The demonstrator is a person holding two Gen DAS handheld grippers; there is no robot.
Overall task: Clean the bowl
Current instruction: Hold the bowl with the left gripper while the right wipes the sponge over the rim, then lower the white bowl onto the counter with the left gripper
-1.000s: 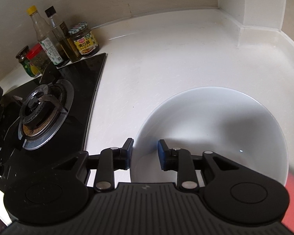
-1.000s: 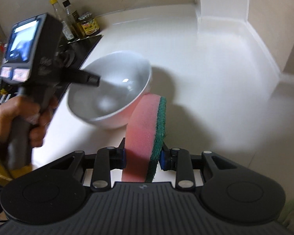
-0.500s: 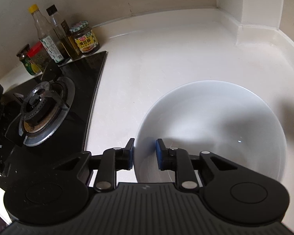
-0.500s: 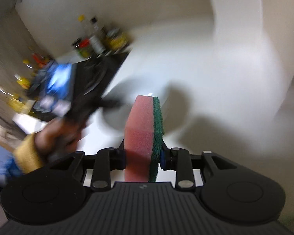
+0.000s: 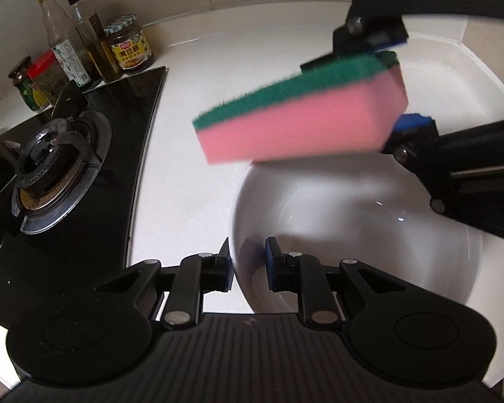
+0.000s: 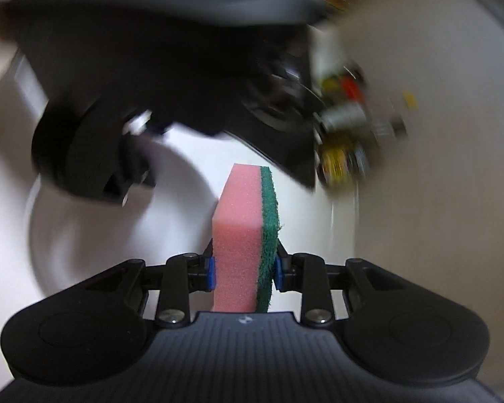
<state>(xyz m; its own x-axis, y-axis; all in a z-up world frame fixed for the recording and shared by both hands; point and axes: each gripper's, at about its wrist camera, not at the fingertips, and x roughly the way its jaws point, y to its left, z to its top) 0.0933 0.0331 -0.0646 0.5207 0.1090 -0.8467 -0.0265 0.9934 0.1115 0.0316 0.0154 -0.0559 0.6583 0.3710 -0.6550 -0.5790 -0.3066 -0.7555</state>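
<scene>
Above the bowl (image 5: 352, 221), right gripper (image 5: 400, 84) clamping sponge (image 5: 302, 117), left gripper (image 5: 248, 265) pinching bowl rim.

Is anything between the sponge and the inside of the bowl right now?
Nothing visible. The right gripper holds the sponge above the far rim of the white bowl, whose inside looks empty. The left gripper pinches only the near rim.

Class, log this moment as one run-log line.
left claw: shut on bowl rim | right claw: shut on sponge | sponge above bowl, contact unclear
</scene>
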